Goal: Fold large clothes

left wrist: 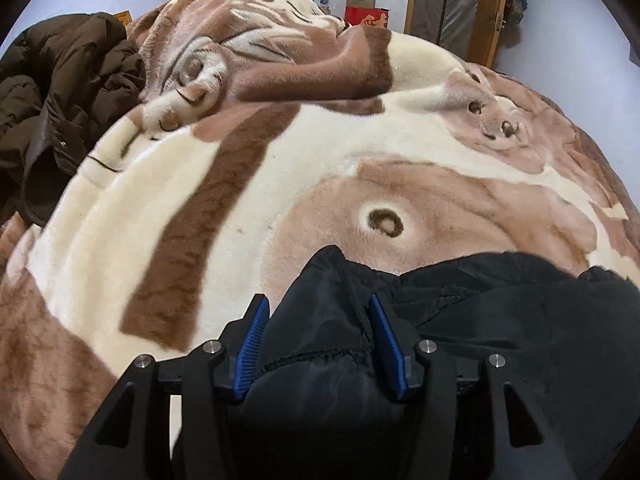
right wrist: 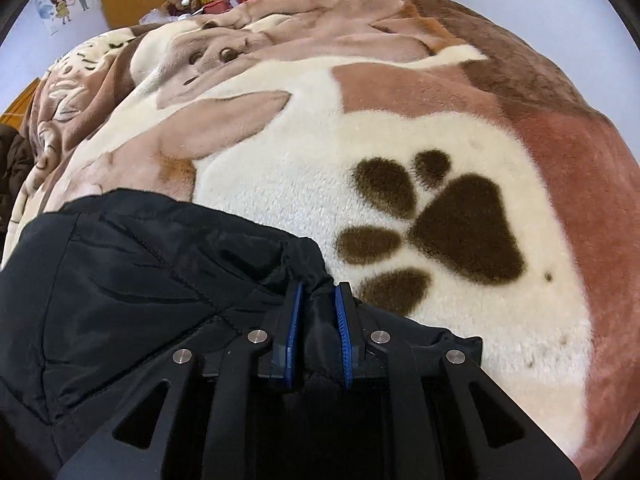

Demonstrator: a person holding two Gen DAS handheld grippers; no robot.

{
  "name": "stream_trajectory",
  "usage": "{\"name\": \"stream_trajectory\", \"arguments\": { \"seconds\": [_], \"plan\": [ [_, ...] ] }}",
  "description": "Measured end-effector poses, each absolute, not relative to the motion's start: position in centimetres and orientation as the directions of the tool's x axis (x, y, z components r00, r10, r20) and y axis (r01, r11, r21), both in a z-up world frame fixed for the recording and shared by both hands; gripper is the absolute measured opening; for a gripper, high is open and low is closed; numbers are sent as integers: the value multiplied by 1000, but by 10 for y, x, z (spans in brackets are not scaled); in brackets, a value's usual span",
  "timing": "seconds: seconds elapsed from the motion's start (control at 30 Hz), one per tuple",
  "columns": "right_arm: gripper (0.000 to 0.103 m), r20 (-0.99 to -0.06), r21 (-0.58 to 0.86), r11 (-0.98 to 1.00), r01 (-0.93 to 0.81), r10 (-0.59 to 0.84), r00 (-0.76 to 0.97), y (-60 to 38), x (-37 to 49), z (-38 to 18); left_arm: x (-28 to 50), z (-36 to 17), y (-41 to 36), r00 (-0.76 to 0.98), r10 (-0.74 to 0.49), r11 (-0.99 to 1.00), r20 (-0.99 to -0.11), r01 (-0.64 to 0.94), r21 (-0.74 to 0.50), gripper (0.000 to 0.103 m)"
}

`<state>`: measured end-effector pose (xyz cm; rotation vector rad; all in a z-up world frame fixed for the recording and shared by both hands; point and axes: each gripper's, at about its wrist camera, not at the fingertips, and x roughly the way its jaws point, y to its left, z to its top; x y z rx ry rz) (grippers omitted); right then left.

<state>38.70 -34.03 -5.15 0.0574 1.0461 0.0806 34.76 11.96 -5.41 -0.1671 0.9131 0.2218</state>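
Flanking black jacket (left wrist: pixel 500 304): brown coat (left wrist: pixel 60 92), plush blanket (left wrist: pixel 280 184)

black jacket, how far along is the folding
Done: the black jacket lies on the plush blanket, not yet visibly folded. In hand: the left gripper has a bunched end of it between its pads, and the right gripper pinches another gathered edge. Left: nearly all the folding, plus the brown coat heaped at the far left.
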Motion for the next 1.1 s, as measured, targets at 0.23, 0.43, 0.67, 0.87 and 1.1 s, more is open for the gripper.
{"name": "stream_trajectory", "arguments": {
  "seconds": [0.23,0.43,0.67,0.87,1.1],
  "plan": [
    [24,-738,111,993,-37,107,666,-340,347,31,320,8,137,677,162,955,-718,-289,-58,62],
    [26,-718,139,963,-231,259,646,-274,337,32,311,29,97,737,42,973,-675,-184,-140,63],
    [31,-783,138,971,-194,227,579,-258,367,-32,339,-34,12,652,-75,997,-754,34,-70,64],
    [30,-780,117,975,-187,206,591,-256,374,-60,350,-58,9,667,-55,998,-743,7,-67,67],
    [30,-789,103,978,-181,191,583,-260,373,-45,346,-41,7,633,-43,999,-773,25,-36,66]
  ]
}}
